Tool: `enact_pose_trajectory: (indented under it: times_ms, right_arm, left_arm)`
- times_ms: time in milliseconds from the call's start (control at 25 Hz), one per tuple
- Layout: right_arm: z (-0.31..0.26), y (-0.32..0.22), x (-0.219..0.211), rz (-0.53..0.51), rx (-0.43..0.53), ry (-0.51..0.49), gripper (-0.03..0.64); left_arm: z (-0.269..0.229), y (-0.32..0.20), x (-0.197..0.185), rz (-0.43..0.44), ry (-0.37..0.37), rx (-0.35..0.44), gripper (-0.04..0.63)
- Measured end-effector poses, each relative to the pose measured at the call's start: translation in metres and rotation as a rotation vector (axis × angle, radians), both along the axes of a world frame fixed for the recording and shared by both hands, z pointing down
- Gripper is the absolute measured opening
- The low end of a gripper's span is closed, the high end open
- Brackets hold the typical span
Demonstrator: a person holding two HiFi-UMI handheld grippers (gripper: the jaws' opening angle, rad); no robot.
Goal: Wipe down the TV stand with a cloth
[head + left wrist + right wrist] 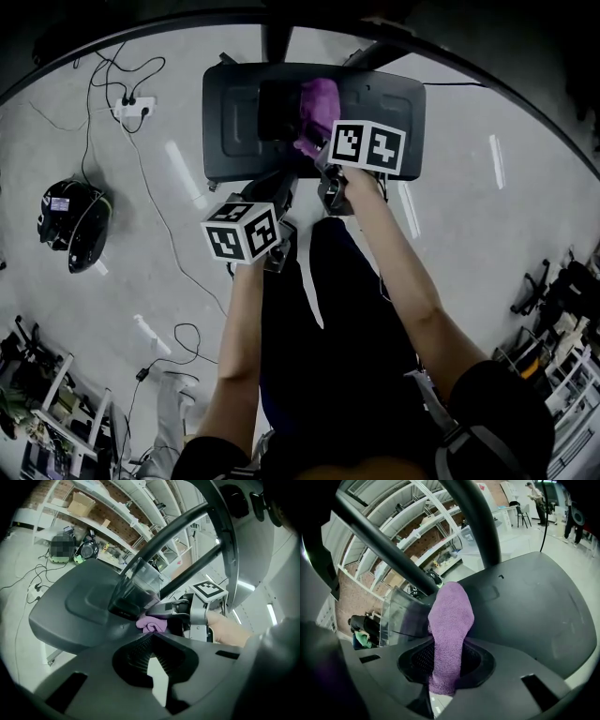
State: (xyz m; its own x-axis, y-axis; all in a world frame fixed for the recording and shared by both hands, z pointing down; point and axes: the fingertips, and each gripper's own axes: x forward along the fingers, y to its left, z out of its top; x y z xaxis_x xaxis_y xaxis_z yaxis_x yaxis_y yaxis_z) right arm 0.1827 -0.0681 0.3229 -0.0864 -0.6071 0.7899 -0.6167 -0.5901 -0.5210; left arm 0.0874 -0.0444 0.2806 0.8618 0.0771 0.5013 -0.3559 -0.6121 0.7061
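on the tv stand base [230, 122], beside the pole [476, 522], the purple cloth [449, 620] is pinched by the right gripper [319, 161], the left gripper [152, 641] is pressed together empty; wiping looks begun, and a firm sweep across is called for.

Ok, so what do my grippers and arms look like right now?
The left gripper and right gripper are both dark grey, with ribbed pads inside the jaws. Each carries a white cube printed with black square markers. Forearms are bare; dark short sleeves cover the upper arms.
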Motion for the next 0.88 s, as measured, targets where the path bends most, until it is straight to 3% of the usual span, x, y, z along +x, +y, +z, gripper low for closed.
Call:
enact_pose_trajectory:
  times_ms: [880]
  right_arm:
    - [0.004, 0.093, 0.094, 0.058, -0.004, 0.004, 0.089]
  left_arm:
    - [-0.002, 0.085, 0.091, 0.038, 0.025, -0.006, 0.006]
